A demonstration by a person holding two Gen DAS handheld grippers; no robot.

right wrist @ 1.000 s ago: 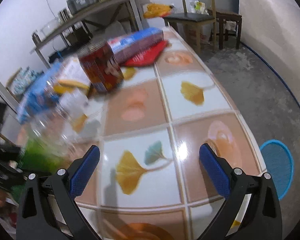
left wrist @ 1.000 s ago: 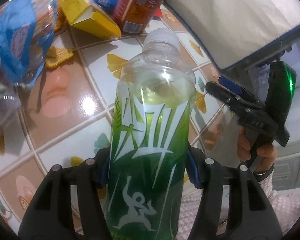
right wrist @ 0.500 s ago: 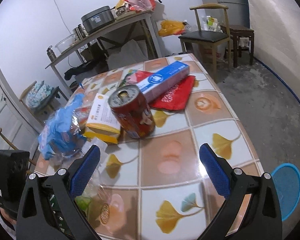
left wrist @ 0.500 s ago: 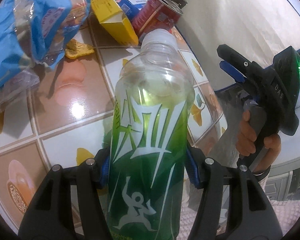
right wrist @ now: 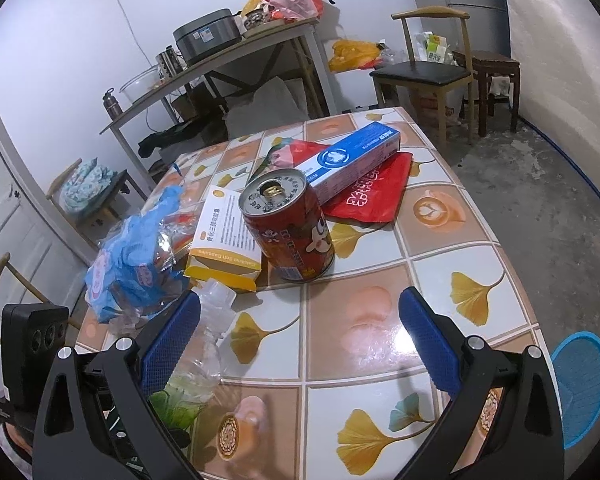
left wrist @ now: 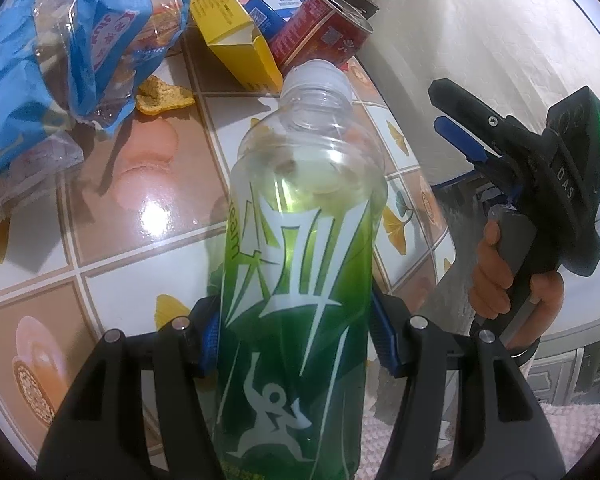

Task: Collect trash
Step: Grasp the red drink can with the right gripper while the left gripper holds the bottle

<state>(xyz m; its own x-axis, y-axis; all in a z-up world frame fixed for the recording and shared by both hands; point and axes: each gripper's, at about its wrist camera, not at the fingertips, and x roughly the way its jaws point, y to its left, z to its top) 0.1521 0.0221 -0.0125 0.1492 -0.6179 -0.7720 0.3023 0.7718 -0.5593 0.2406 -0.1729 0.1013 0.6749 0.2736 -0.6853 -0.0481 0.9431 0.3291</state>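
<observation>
The left claw holds the green bottle (uncapped) above the desk, near the red can. The right claw is wide, holding nothing.

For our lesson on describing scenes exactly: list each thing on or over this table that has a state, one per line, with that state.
Green bottle: capless, held in the left tongs, clear of the table.
Right tongs: open, holding nothing.
Red can: upright, top opened.
Yellow box: lying flat, end flap open.
Blue wrapper: crumpled.
Toothpaste box: lying across the red bag.
</observation>
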